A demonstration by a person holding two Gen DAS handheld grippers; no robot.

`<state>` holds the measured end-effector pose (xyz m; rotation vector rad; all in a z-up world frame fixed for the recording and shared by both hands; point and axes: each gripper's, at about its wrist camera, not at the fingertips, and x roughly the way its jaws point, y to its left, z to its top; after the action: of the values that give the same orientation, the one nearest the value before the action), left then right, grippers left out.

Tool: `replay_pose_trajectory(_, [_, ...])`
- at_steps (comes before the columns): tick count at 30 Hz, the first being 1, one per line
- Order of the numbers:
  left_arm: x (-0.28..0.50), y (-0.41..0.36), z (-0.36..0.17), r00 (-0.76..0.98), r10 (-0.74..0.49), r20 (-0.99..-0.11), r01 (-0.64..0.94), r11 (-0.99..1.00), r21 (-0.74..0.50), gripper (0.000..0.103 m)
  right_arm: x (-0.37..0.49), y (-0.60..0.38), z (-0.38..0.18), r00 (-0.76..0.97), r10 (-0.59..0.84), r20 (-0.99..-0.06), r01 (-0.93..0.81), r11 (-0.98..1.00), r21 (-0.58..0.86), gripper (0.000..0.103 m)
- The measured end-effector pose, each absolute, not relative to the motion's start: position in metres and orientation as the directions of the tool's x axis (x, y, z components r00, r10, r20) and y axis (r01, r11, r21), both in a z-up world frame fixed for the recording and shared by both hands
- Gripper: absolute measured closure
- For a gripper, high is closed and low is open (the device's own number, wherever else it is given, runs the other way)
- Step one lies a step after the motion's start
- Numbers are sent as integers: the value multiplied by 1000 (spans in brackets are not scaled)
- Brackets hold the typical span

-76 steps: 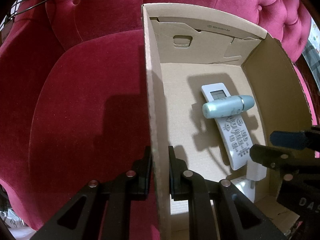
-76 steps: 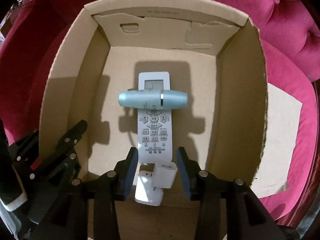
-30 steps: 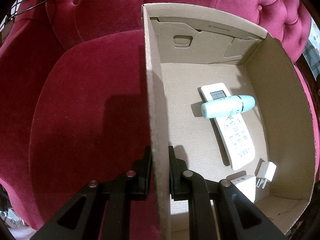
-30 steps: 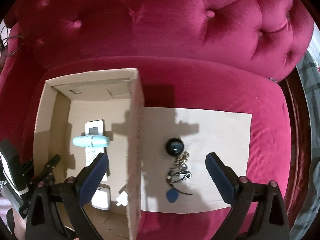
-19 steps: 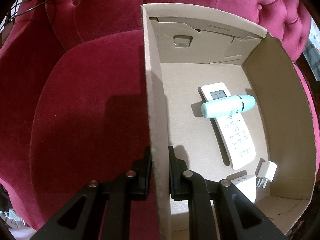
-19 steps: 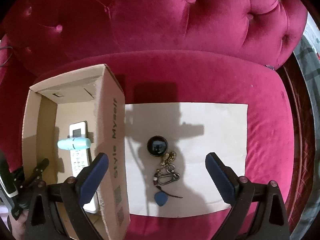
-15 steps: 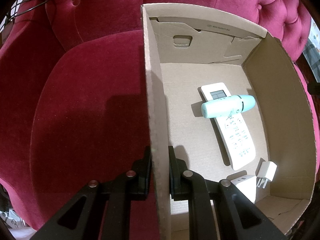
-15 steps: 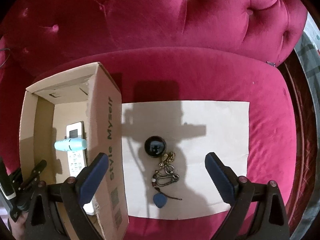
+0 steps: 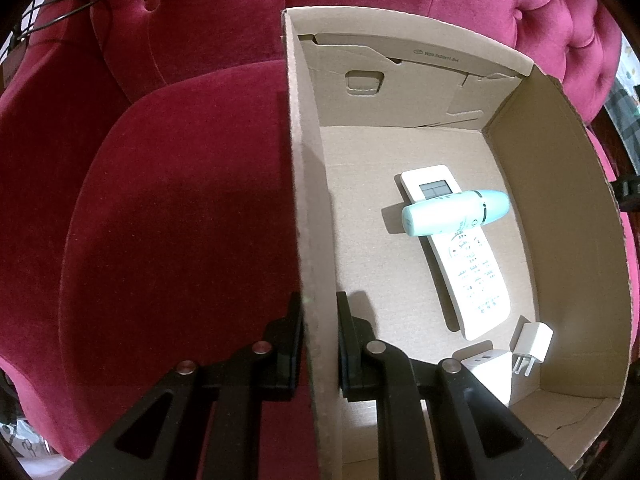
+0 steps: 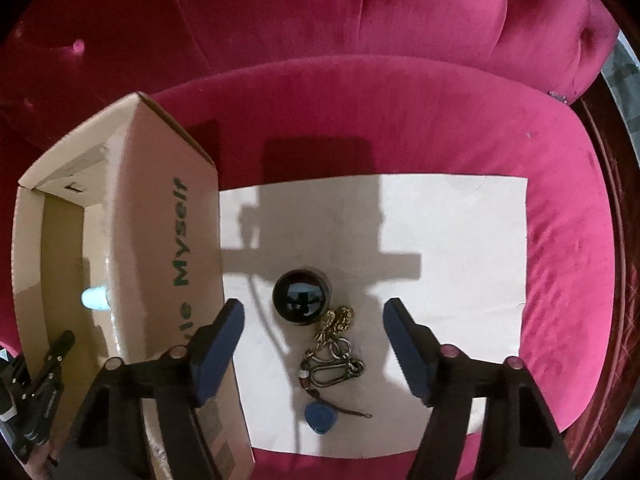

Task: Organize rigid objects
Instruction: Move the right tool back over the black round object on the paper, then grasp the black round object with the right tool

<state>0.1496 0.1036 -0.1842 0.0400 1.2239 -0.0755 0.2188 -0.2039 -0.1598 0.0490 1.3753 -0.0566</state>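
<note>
The left gripper [image 9: 318, 336] points steeply downward, its jaws clamped tight. The right gripper [image 10: 314, 344] also points steeply downward, its blue-padded jaws apart and closing.

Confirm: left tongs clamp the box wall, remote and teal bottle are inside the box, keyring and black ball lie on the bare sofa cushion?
One error. The keyring and black ball lie on a flat cardboard sheet spread over the sofa cushion, as the right wrist view shows. The rest holds: left tongs clamp the box wall; remote and teal bottle are inside.
</note>
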Motion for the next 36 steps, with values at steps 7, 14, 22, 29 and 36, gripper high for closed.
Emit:
replay_pose_trajectory(7, [149,103,-184,338,-32,-941,82,997,-4,88,228,-203,-179,164,3,-986,60,998,13,46])
replay_pose_trajectory(14, [150,100,-184,337,-28,-941,85,996,1,88,234,-205,-193,140,24,-990,54,998,32,59])
replay_pose_trajectory(22, [151,100,-184,337,-26,-941,85,996,3,88,237,-203,-192,146,14,-989,37,999,19,63])
replay_pose_trajectory(29, [150,99,-184,337,-23,-941,87,996,6,88,230,-201,-181,153,1,-988,41,999,7,63])
replay_pose_trajectory(36, [150,101,-184,339,-33,-940,81,997,-5,88,230,-199,-162,171,-20,-985,44,999,-12,63])
